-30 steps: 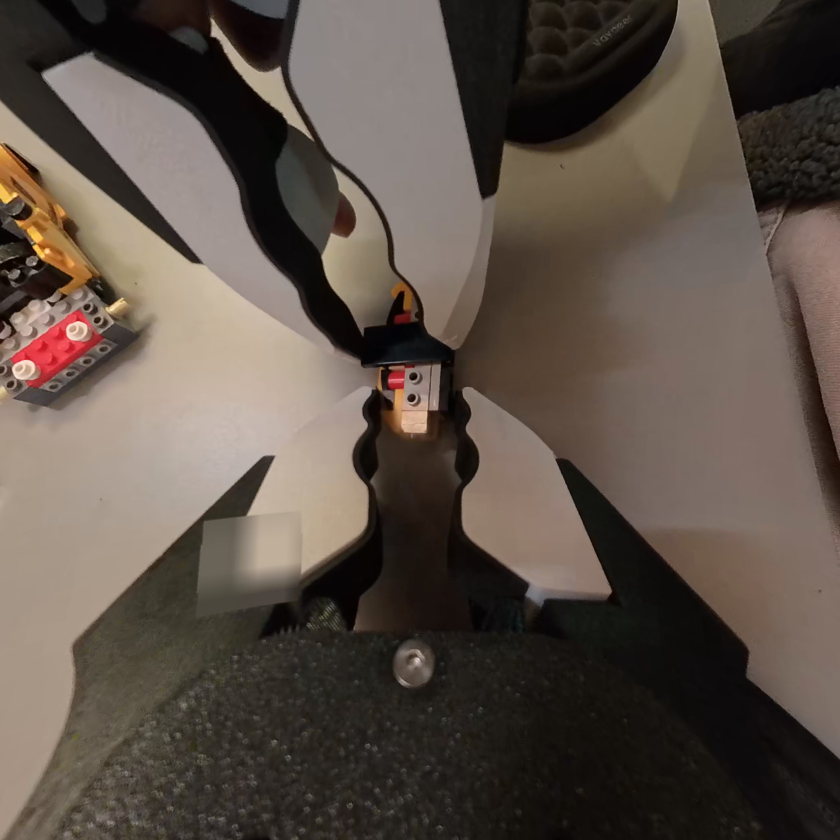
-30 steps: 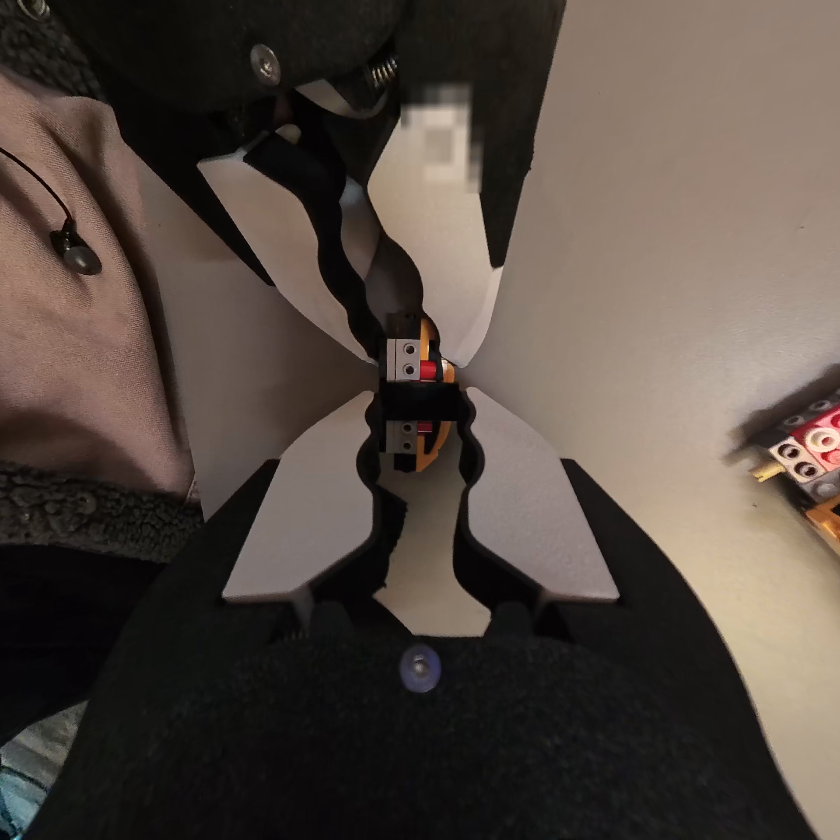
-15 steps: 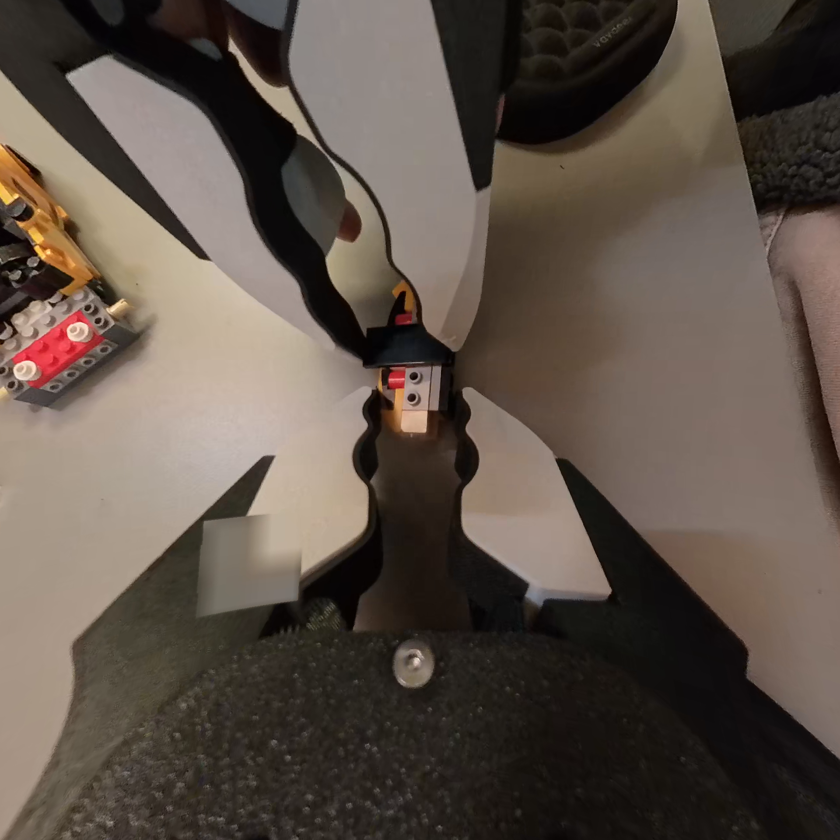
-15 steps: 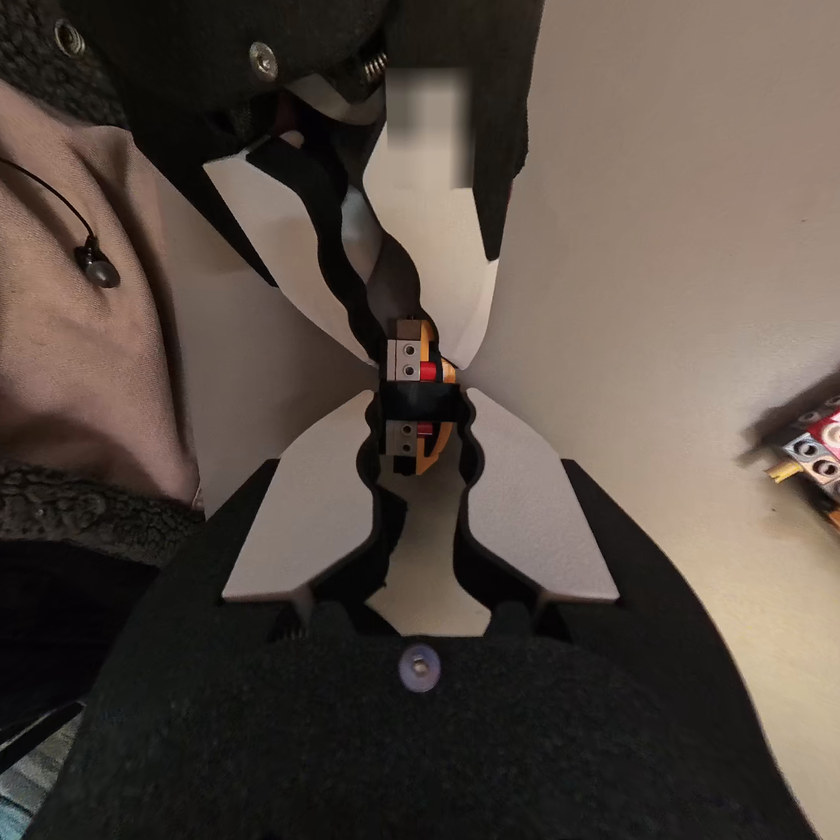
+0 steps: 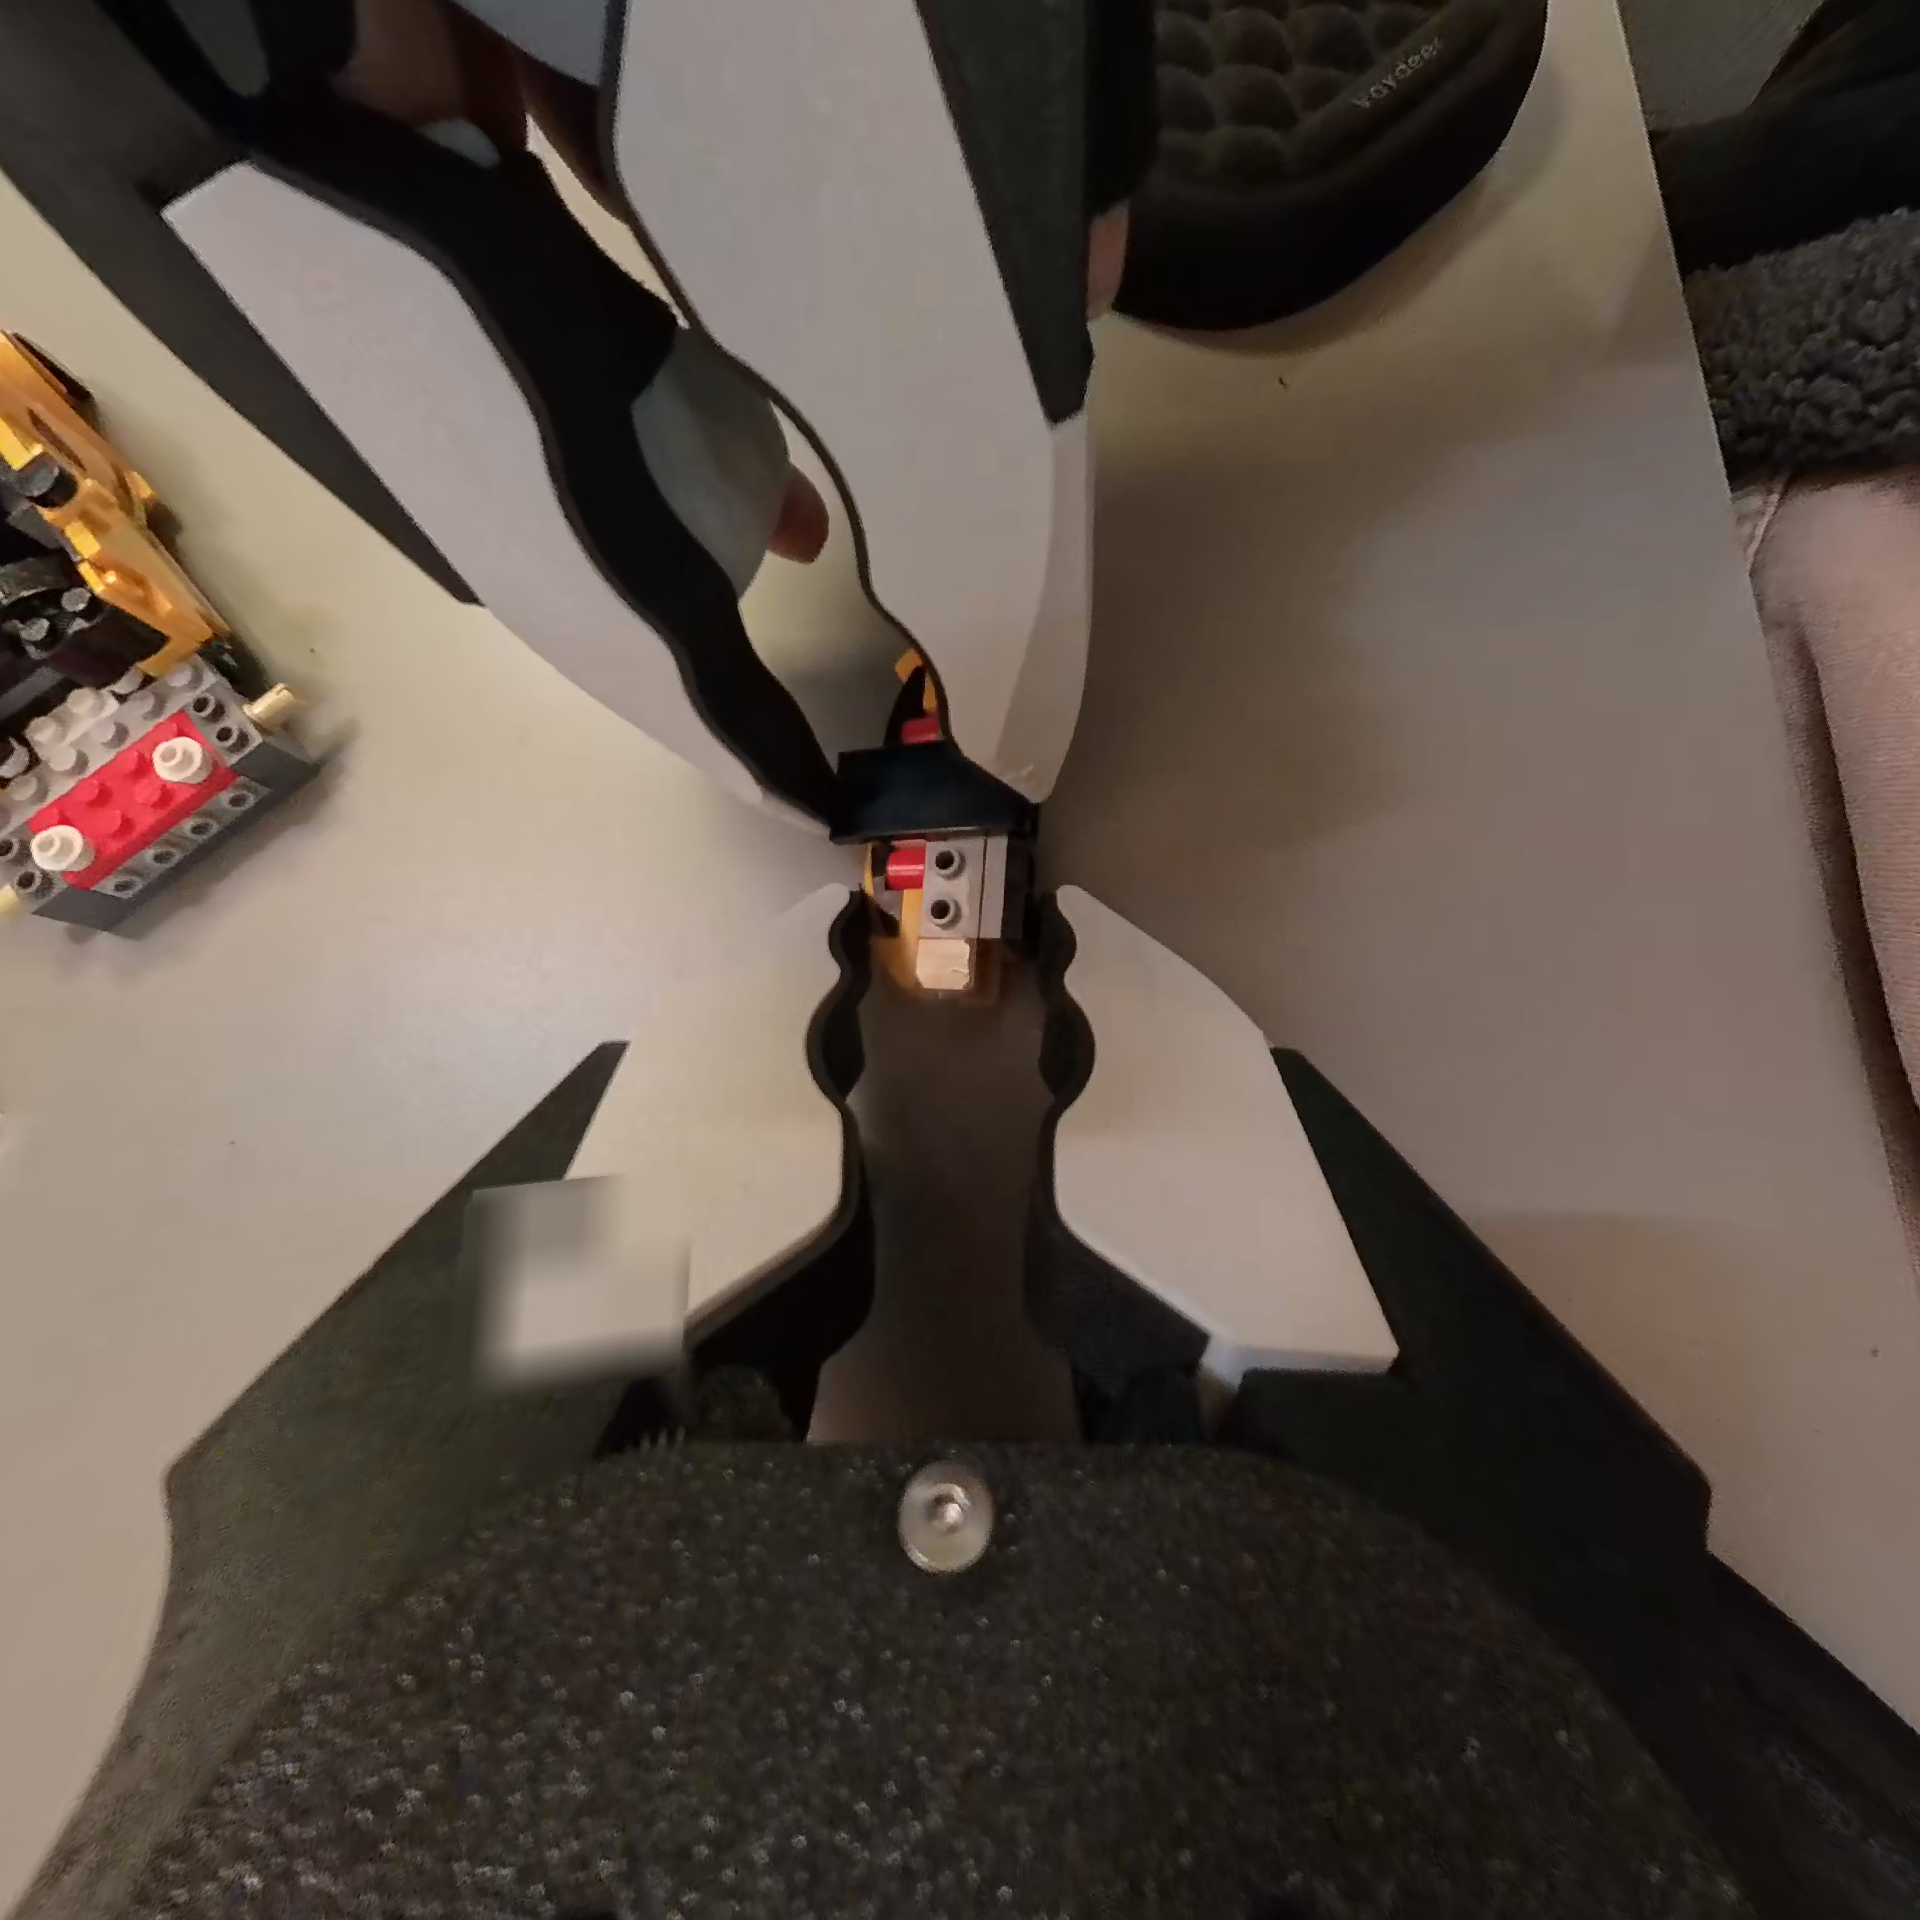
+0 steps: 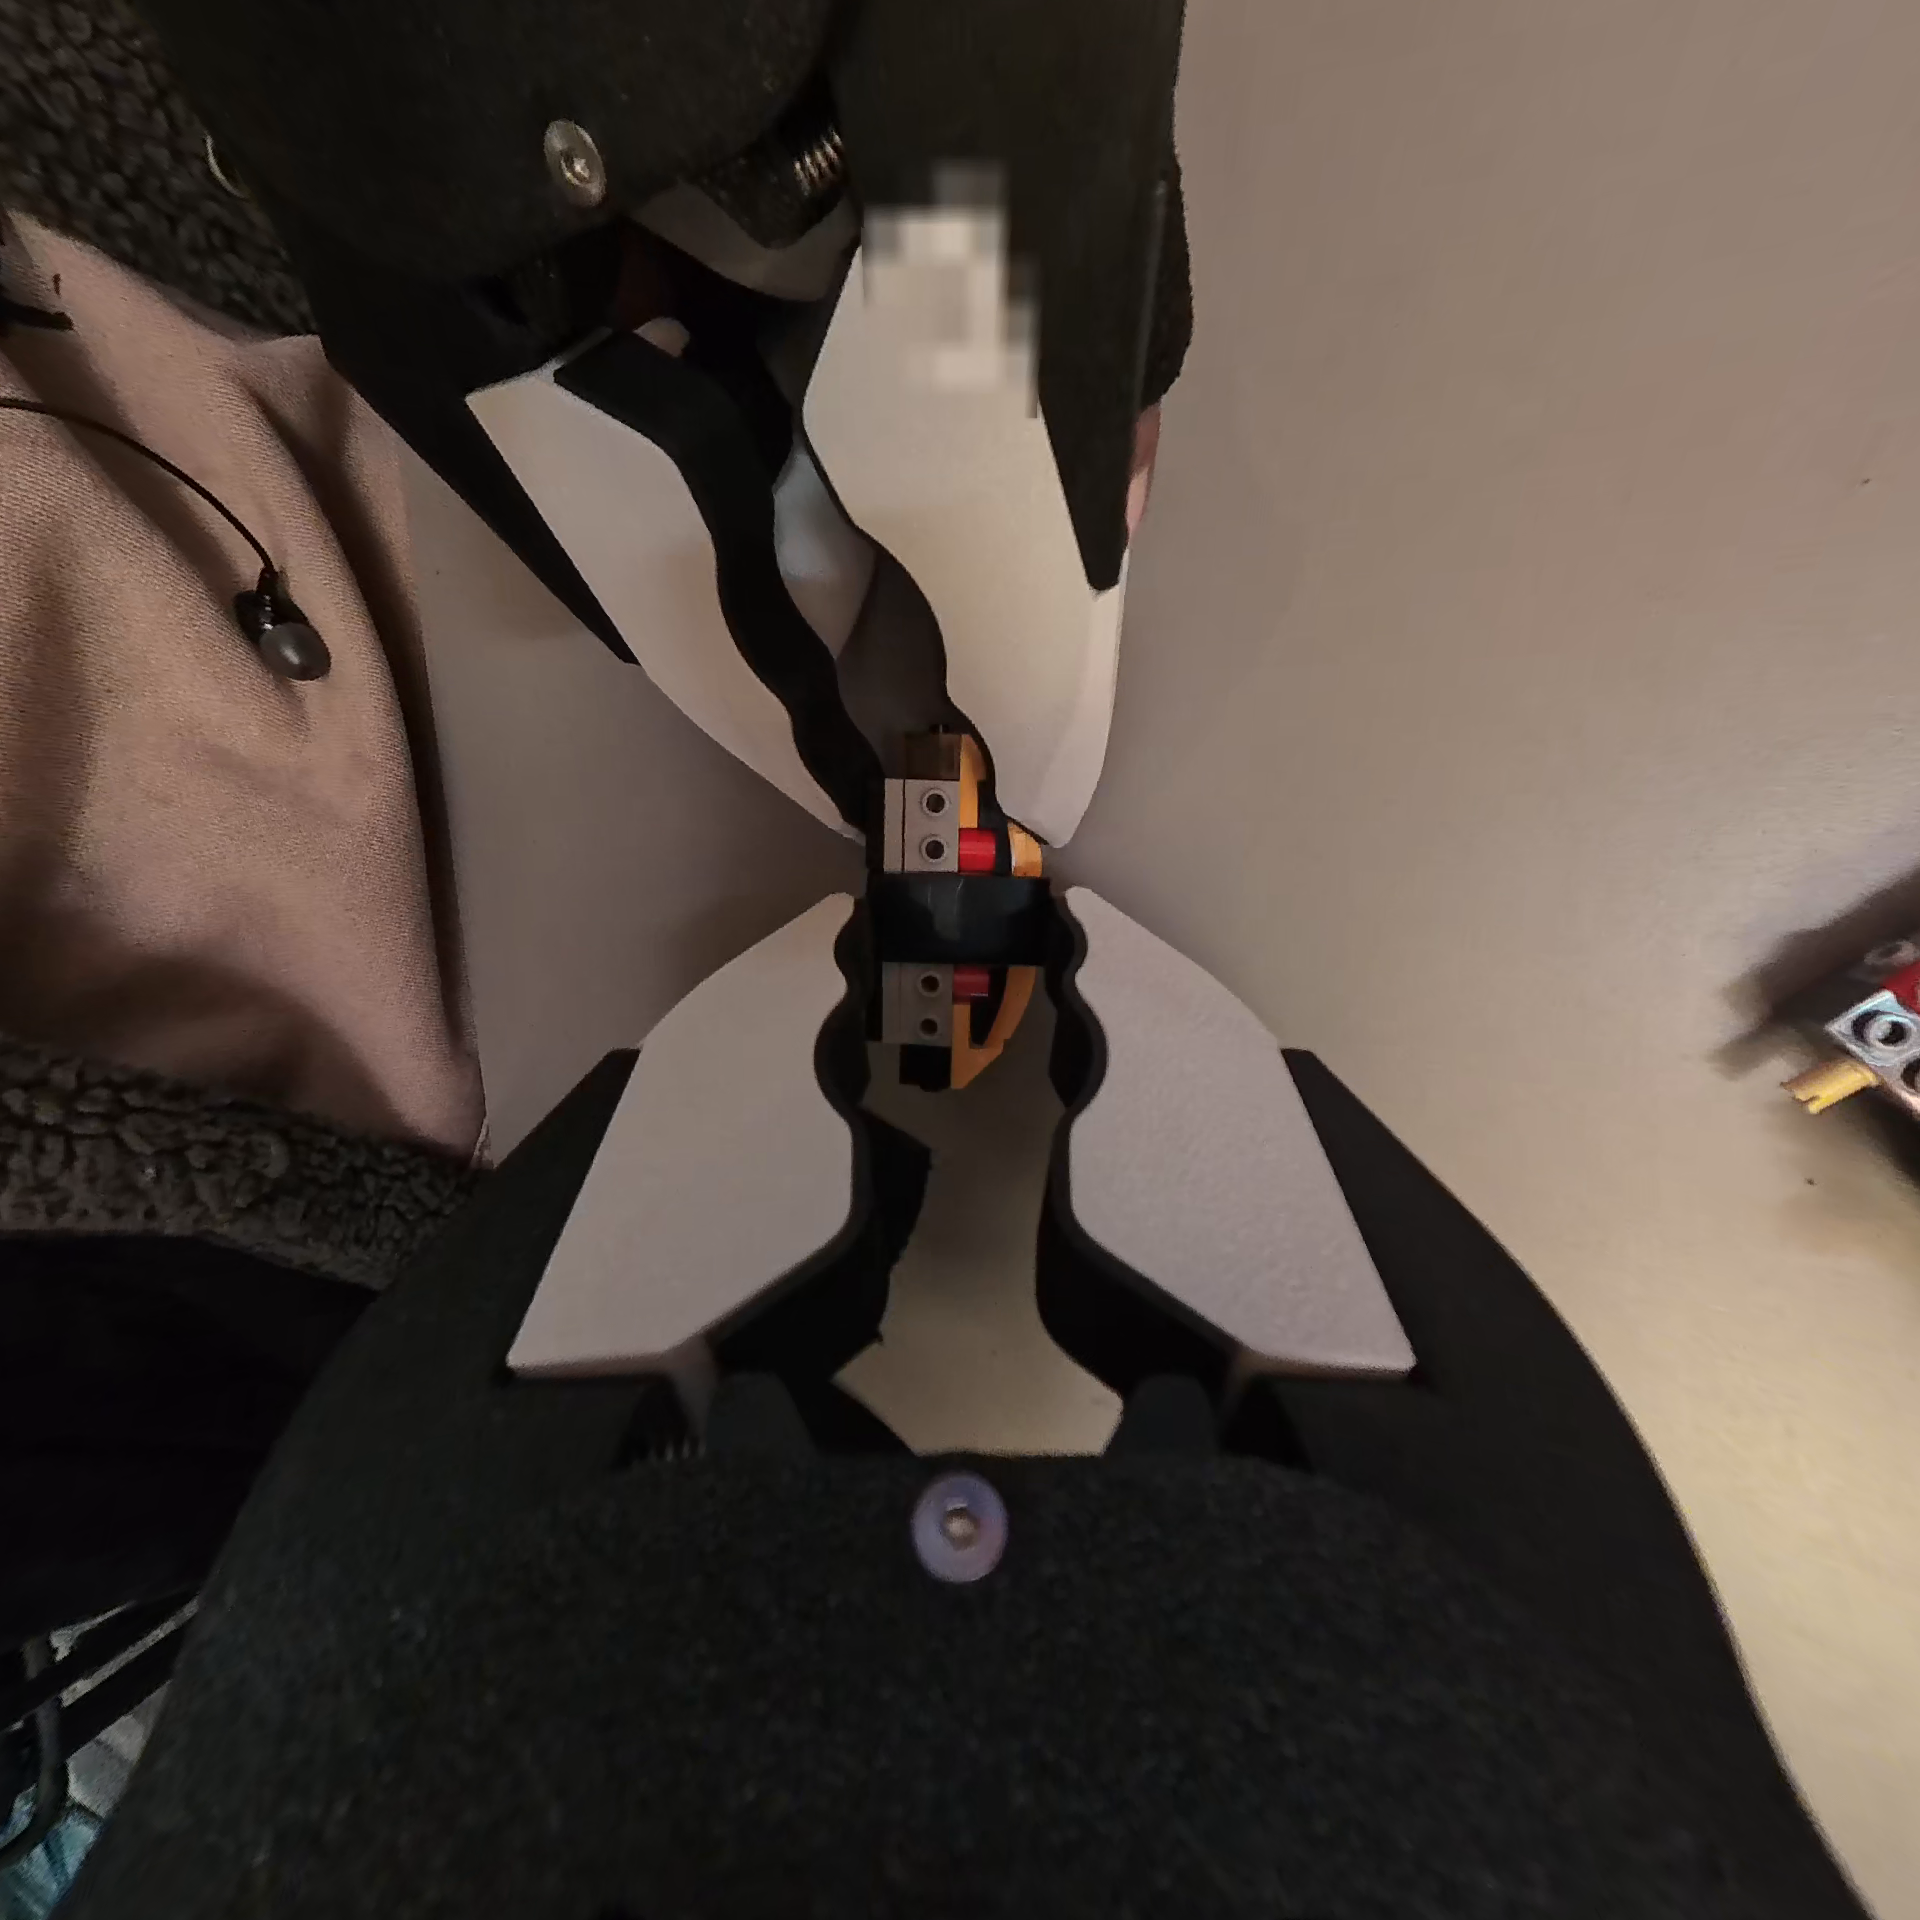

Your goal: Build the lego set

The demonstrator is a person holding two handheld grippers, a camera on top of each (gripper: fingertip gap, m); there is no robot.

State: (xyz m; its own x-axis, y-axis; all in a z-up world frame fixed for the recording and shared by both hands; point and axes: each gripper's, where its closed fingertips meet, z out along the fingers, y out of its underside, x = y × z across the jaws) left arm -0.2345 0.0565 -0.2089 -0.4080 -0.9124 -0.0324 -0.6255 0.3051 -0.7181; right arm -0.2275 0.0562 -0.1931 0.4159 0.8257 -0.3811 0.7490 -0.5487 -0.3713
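Left gripper [image 5: 948, 914] and right gripper [image 6: 961, 940] meeting tip to tip above table [image 5: 1403, 831], both clamping narrow on same small lego sub-assembly [image 6: 951, 914]: grey, red, orange bricks, black plate across middle. Larger lego build [image 5: 114, 790] sitting well apart at table edge.

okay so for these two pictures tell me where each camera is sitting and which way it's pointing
Left wrist view: rides on the left gripper, looking forward along its fingers and down at the table; the right gripper comes in from the top, with the larger lego build at the left edge.
Right wrist view: rides on the right gripper, facing the left gripper and the person's clothing.
Shared: the small lego assembly, pinched from opposite ends by both grippers.
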